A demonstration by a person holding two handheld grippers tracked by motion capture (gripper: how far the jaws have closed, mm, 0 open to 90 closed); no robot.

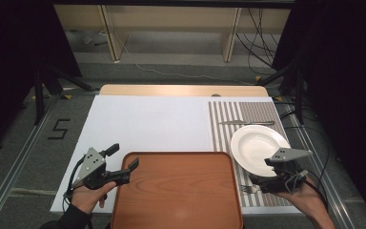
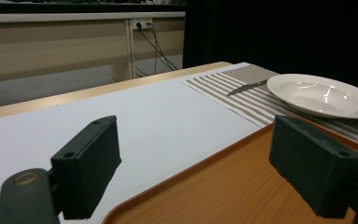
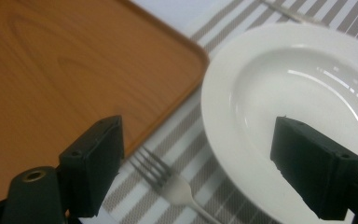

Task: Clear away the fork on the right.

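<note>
An empty wooden tray (image 1: 176,191) (image 2: 223,191) (image 3: 51,70) lies at the table's near edge. To its right, on a striped placemat (image 1: 221,124) (image 2: 214,86), sits a white deep plate (image 1: 257,148) (image 2: 321,93) (image 3: 298,93). A knife (image 1: 245,122) (image 2: 247,86) lies beyond it and a fork (image 1: 249,189) (image 3: 168,182) in front. My left gripper (image 1: 122,158) (image 2: 203,172) is open over the tray's far left corner. My right gripper (image 1: 263,172) (image 3: 205,163) is open above the fork, one jaw over the plate's near rim.
A white sheet (image 1: 147,124) covers most of the table, and a strip of bare wood (image 1: 181,90) shows at the far edge. Beyond the table are floor, cables and bench legs. Black stands flank both sides.
</note>
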